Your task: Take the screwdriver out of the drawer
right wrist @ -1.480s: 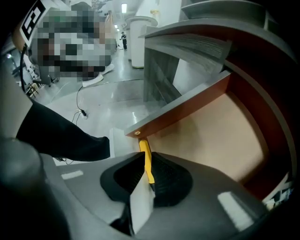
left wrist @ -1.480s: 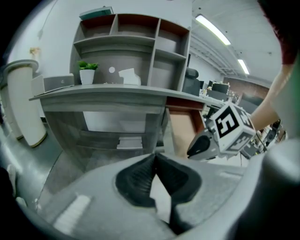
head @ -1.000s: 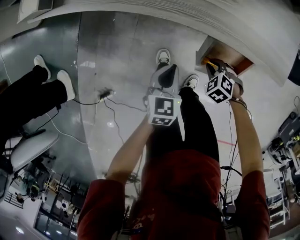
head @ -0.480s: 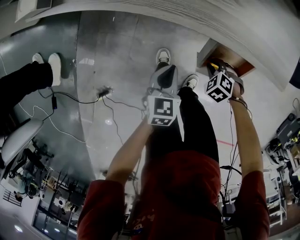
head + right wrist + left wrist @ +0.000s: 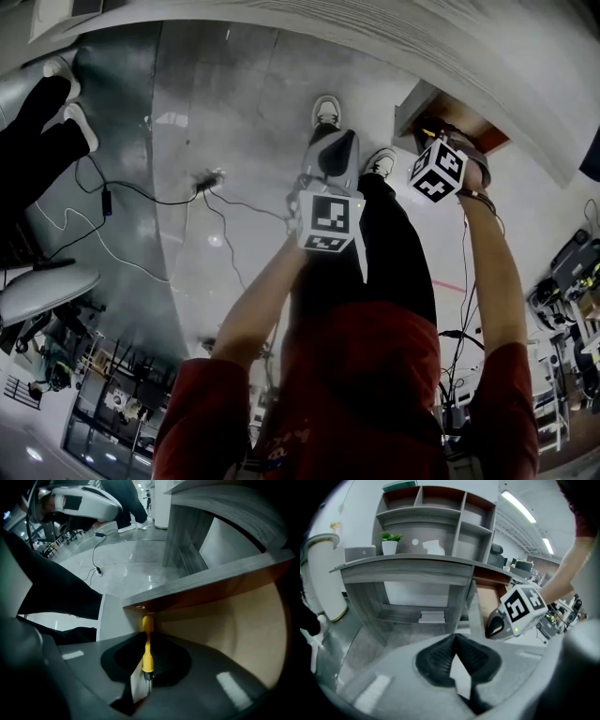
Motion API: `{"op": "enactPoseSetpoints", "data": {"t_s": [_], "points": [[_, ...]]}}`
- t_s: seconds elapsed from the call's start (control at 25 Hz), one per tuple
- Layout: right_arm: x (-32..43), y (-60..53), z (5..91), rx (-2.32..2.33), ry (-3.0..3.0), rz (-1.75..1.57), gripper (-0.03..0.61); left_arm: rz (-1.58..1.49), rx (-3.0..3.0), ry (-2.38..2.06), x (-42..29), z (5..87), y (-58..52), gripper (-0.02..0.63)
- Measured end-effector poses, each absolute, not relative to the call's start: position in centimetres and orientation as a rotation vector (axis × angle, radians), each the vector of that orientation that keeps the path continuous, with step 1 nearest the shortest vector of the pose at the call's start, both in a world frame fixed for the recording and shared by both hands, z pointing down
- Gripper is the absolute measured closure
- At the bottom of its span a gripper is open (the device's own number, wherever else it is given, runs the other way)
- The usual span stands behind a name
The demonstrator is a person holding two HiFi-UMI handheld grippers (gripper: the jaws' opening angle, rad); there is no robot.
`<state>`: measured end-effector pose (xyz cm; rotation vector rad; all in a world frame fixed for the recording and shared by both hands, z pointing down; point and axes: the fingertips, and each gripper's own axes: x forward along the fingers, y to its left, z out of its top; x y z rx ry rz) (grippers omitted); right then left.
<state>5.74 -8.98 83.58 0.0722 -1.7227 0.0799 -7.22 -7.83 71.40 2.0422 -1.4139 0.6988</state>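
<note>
The yellow-handled screwdriver [image 5: 147, 651] lies lengthwise between the jaws of my right gripper [image 5: 146, 639], which are shut on it, handle end pointing out ahead. It sits at the mouth of the open drawer [image 5: 225, 620], whose brown inside shows to the right. In the head view the right gripper [image 5: 433, 136] is at the drawer [image 5: 472, 129] under the desk, with a sliver of yellow screwdriver [image 5: 424, 131] showing. My left gripper [image 5: 328, 150] hangs in front of my legs, away from the drawer. Its jaws [image 5: 455, 638] are shut with nothing in them.
A grey desk top [image 5: 375, 28] runs along the top, above the drawer. Cables and a plug [image 5: 211, 178] lie on the shiny floor. Another person's legs [image 5: 37, 122] are at the far left, beside a chair seat [image 5: 37, 291]. A shelf unit [image 5: 436, 522] stands on the desk.
The other person's legs and feet have swung further up and left. My right gripper has shifted very slightly at the drawer; my left gripper has stayed put.
</note>
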Motion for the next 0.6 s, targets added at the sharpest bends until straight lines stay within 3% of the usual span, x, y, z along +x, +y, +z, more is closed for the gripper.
{"op": "enactPoseSetpoints", "data": {"t_s": [0.6], "points": [[5.6, -9.0, 82.0, 0.092, -1.745, 0.075, 0.557, 0.709, 2.055, -1.420, -7.1, 70.5, -8.1, 0.612]]}}
